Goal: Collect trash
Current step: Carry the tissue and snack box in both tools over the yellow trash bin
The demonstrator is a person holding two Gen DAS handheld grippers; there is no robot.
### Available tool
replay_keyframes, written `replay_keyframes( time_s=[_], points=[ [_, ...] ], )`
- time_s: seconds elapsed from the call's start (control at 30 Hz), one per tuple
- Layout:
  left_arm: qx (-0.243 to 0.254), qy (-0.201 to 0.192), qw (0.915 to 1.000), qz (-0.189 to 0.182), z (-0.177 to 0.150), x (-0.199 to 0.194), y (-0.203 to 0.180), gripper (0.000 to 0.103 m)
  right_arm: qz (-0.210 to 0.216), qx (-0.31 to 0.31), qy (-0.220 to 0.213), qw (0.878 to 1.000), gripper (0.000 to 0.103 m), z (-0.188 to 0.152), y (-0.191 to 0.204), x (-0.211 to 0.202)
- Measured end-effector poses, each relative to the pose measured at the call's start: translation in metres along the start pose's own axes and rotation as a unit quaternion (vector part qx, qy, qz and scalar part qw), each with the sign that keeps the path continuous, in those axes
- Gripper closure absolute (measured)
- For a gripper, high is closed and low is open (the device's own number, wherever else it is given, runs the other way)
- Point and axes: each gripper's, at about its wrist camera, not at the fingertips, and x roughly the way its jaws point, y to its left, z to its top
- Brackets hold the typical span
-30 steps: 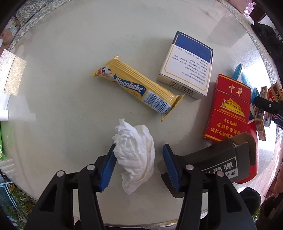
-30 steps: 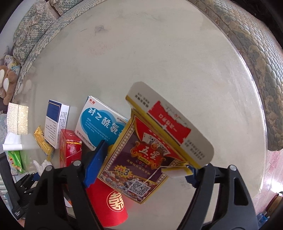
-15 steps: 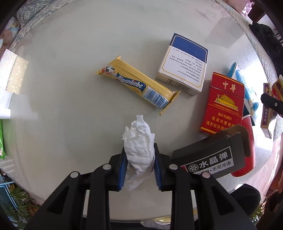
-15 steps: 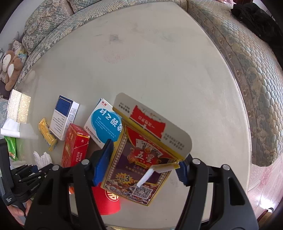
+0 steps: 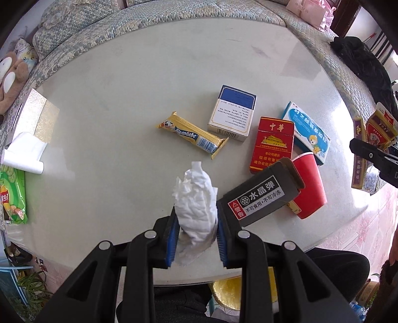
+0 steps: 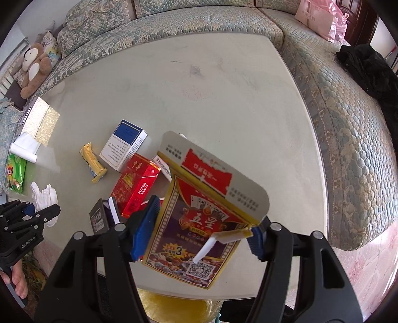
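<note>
My left gripper (image 5: 196,236) is shut on a crumpled white tissue (image 5: 195,201) and holds it above the near part of the pale round table (image 5: 124,74); the tissue also shows in the right wrist view (image 6: 44,196). My right gripper (image 6: 199,236) is shut on an opened playing-card box (image 6: 199,223), purple and red with its flap up, held above the table's near edge. On the table lie a yellow Alpenliebe wrapper (image 5: 191,138), a blue-and-white box (image 5: 232,113), a red cigarette pack (image 5: 272,144), a blue medicine box (image 5: 308,134), a red paper cup (image 5: 308,186) and a dark grey box (image 5: 261,196).
A patterned sofa (image 6: 348,111) curves round the far and right sides of the table, with a plush toy (image 6: 32,67), a pink bag (image 6: 321,17) and dark clothing (image 6: 368,69) on it. A tissue box (image 5: 27,139) and a green snack bag (image 5: 12,196) sit at the table's left edge.
My left gripper closed on the tissue and lifted it. My right gripper rose and drew back with the card box, so more of the table and sofa shows.
</note>
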Motion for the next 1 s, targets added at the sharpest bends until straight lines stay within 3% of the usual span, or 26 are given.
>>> replay_keyframes(
  time_s=[0.6,1.0],
  points=[
    [0.048,-0.060,0.9970,-0.011,-0.100,-0.085,-0.047,0.076,0.014,-0.107,-0.035,0.994,0.040,-0.107,0.052,-0.090],
    [0.071,-0.072,0.9948,0.001,-0.153,-0.079,-0.067,0.076,0.004,-0.154,-0.049,0.987,0.040,-0.173,0.074,-0.107]
  ],
)
